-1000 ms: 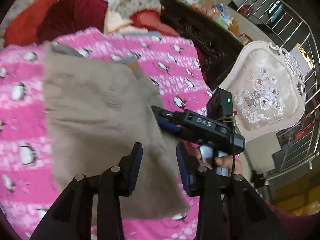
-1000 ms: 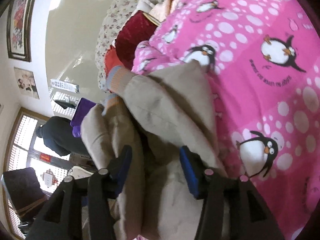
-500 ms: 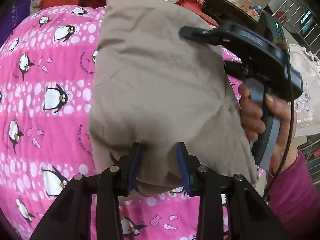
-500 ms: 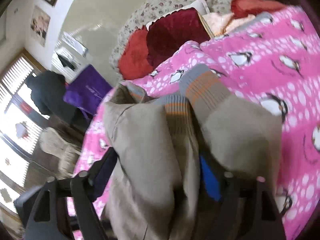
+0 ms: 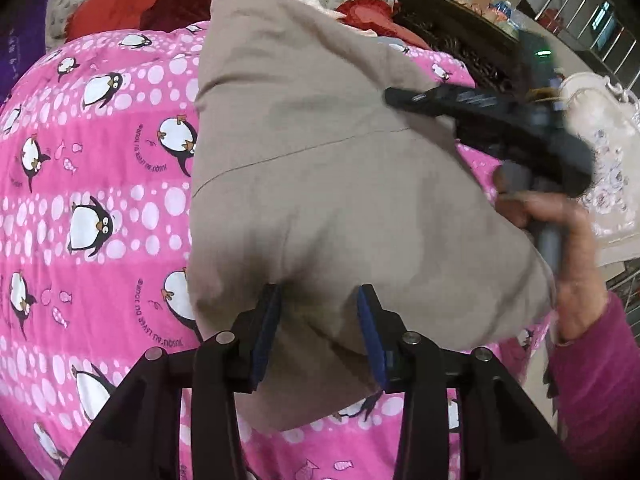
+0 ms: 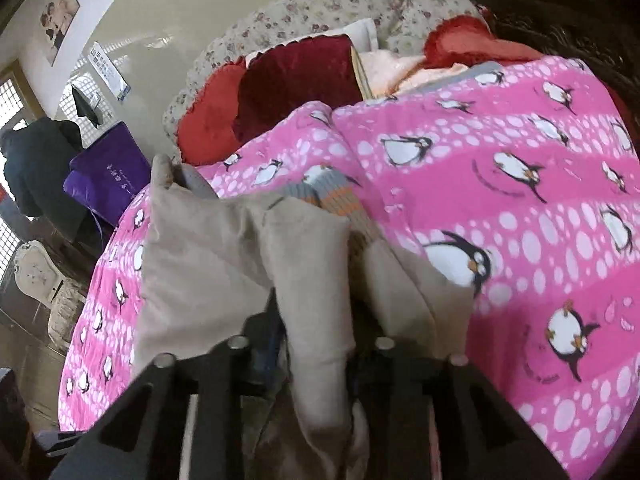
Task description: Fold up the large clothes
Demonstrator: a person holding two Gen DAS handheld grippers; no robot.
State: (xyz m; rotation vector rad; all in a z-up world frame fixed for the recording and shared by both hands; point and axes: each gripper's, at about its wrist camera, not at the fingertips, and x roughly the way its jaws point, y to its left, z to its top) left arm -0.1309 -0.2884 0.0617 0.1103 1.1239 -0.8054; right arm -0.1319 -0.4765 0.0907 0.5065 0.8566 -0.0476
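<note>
On top of the pink penguin quilt (image 5: 100, 184) lies the beige garment (image 5: 340, 184), a large soft piece already doubled into thick layers, with grey-and-orange striped ribbed cuffs (image 6: 332, 200) showing at its far edge in the right wrist view. It looks light but bulky and limp; it should sag and slide open unless taken at a folded edge through all layers, and the ribbed cuffs or the seam line offer firmer holds than the slack middle.

At the garment's near edge, the left gripper (image 5: 320, 336) has a puffed fold between its blue pads (image 5: 264, 332); its jaws have just eased apart a little, and the cloth bulges between them, pinched at a narrow setting. At the garment's right side, the right gripper (image 6: 312, 352) has just been closing and now clamps a thick beige fold. A hand (image 5: 560, 248) in a magenta sleeve (image 5: 600, 380) carries it.

Beyond the garment, red cushions (image 6: 256, 96) and a floral headboard (image 6: 320, 12) sit at the quilt's far end.
</note>
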